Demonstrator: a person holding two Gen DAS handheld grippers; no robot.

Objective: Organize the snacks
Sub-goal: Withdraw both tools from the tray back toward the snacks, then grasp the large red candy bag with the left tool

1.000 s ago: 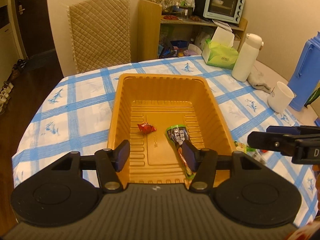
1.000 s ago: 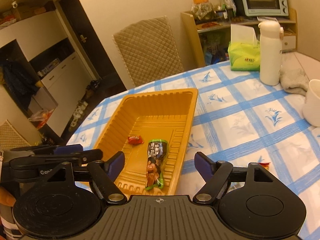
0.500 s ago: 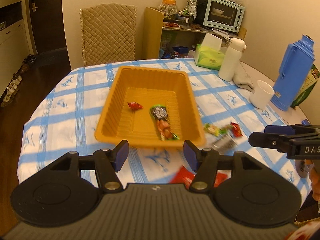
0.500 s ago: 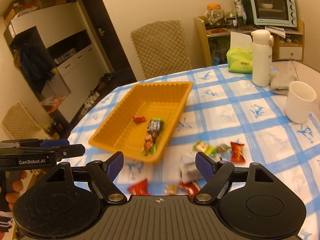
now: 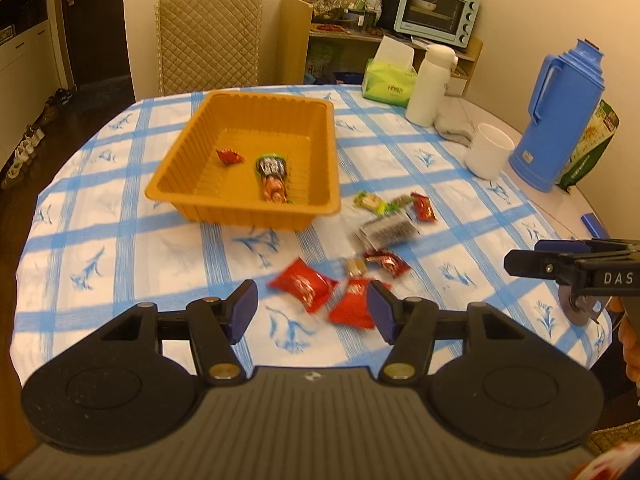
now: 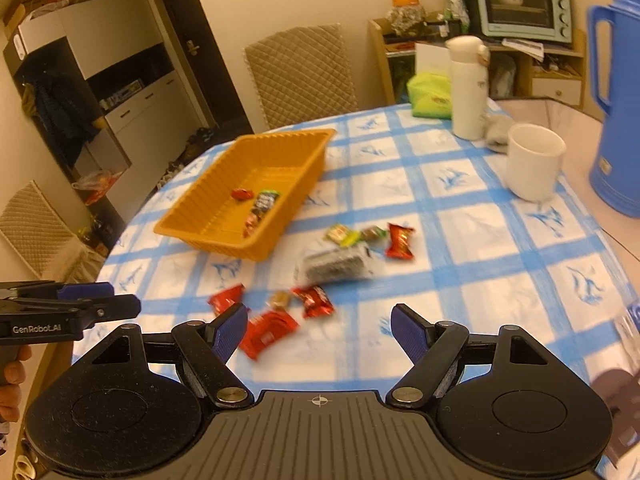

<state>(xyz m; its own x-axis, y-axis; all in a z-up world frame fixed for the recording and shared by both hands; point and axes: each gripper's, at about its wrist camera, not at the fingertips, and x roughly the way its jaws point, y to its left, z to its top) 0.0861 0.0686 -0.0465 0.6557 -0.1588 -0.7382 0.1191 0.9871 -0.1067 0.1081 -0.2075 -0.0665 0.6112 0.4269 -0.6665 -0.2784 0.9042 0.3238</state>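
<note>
**Two in the tray, a pile still out**

Both my claws hang empty over the near edge of the counter (image 5: 120,208). My left claw (image 5: 311,304) stands partly open with nothing between its pads; my right claw (image 6: 319,330) is spread wider, also bare. Neither touches a thing.

The orange tray (image 5: 328,152) sits toward the far left of the checked cloth. Inside it I count two snacks: a small red candy (image 5: 230,156) and a long green-topped packet (image 5: 273,178) lying along the floor of the tray. That is all that is sorted so far.

Everything else lies loose on the cloth to the right of the tray and in front of it. Nearest my left claw: a red pack (image 5: 302,285) and a second red pack (image 5: 354,304), partly behind my right-hand pad. Just beyond, a small tan sweet (image 5: 355,267) and a dark red wrapper (image 5: 387,261). Farther on, a silvery packet (image 5: 386,233), a green-yellow sweet (image 5: 370,201) and a red sachet (image 5: 423,207).

My call: early days, roughly seven pieces to go. The closest red pack looks like the natural pick.
</note>
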